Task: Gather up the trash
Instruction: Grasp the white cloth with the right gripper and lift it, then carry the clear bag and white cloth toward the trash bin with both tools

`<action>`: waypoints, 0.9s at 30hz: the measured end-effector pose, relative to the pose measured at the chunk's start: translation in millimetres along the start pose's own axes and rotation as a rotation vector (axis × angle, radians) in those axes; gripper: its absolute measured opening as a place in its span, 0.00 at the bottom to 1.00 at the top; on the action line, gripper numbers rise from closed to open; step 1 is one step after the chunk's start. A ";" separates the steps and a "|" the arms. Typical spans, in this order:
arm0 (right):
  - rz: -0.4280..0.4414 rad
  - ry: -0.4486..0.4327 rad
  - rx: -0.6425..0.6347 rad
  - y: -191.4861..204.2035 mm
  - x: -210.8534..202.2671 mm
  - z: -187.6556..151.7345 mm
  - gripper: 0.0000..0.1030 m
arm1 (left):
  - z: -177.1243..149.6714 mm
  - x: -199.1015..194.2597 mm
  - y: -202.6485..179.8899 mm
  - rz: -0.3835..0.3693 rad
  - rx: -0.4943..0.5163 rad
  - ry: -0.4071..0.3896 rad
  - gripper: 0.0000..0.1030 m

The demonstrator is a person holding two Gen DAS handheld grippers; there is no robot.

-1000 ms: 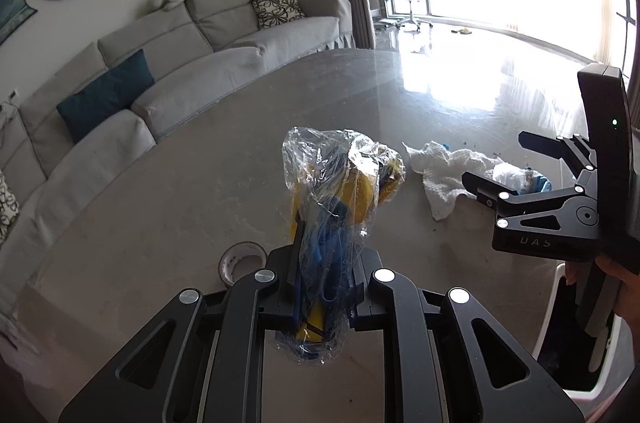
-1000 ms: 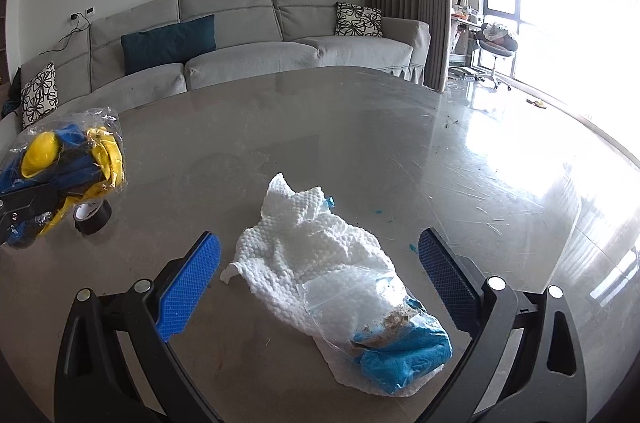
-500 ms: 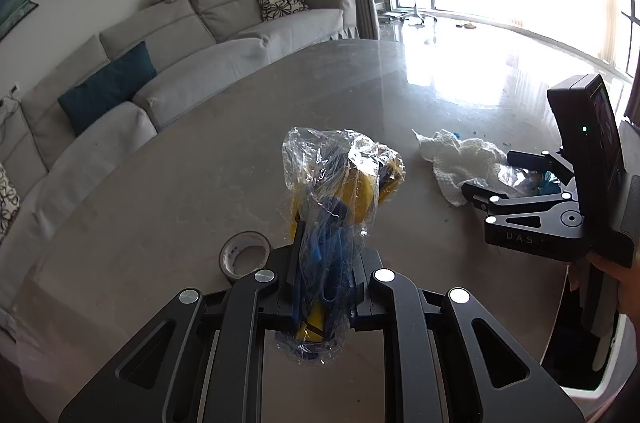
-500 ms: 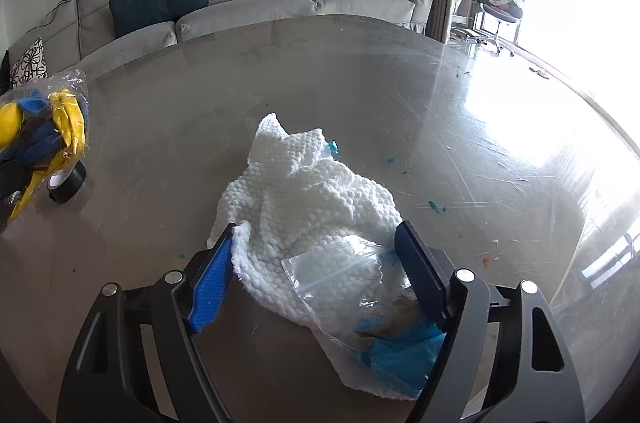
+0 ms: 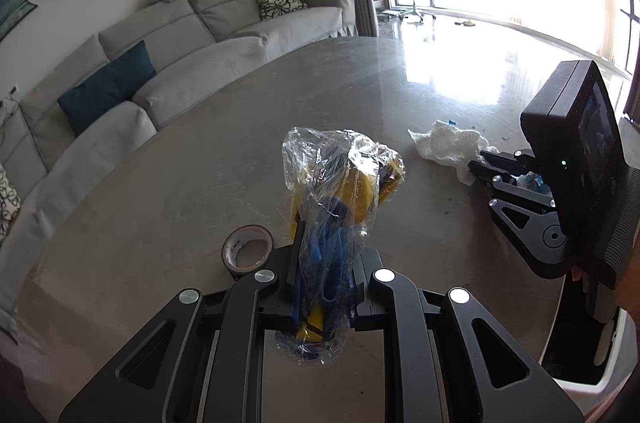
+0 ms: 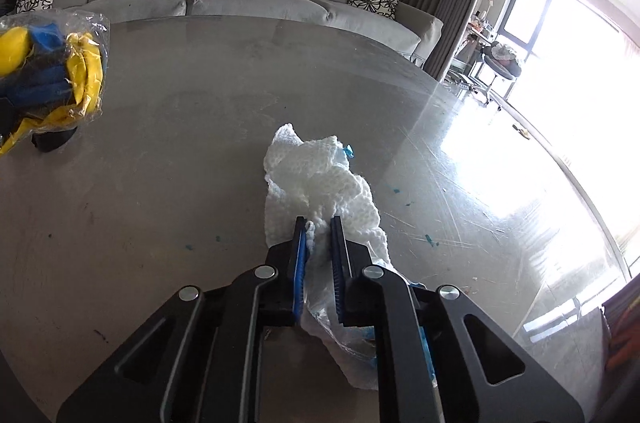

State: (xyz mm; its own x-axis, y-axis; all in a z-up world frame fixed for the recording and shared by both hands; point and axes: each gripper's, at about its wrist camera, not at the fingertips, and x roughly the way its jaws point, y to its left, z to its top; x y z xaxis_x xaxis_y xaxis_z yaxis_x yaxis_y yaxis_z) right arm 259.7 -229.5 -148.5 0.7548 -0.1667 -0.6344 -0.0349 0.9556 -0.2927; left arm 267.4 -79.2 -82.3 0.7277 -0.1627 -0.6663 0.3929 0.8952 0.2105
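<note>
The left gripper (image 5: 320, 287) has its fingers clenched on a crinkled clear plastic bag of yellow and blue scraps (image 5: 340, 191), holding it up clear of the round grey stone bench (image 5: 200, 163), probably so this piece stays secured while the other hand works. A brown roll of tape (image 5: 248, 250) lies on the bench just beside that bag, on the sofa side.

The right gripper (image 6: 319, 223) is closing its blue-padded fingers (image 6: 300, 255) on a crumpled white paper towel (image 6: 320, 179), with the towel bunched between the pads; a clear plastic wrapper with blue bits (image 6: 348, 335) lies under the fingers, touching the towel. Gripping at the towel's near end likely aims to lift both in 1 pull.

A white bin with a dark inside (image 5: 580, 343) stands at the bench edge near the right gripper, so the 2 loads are probably headed there.
</note>
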 end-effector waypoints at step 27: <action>0.383 -0.267 0.177 -21.8 -139.0 46.5 0.09 | -10.6 -58.7 -12.5 0.037 -0.013 -0.064 0.17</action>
State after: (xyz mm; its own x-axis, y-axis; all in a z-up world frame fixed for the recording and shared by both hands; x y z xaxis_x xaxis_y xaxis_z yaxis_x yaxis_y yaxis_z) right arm 186.0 -215.8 -20.7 0.8518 0.2498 -0.4605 -0.2481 0.9665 0.0655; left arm 213.8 -76.5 -53.3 0.7760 -0.1552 -0.6113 0.3579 0.9065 0.2241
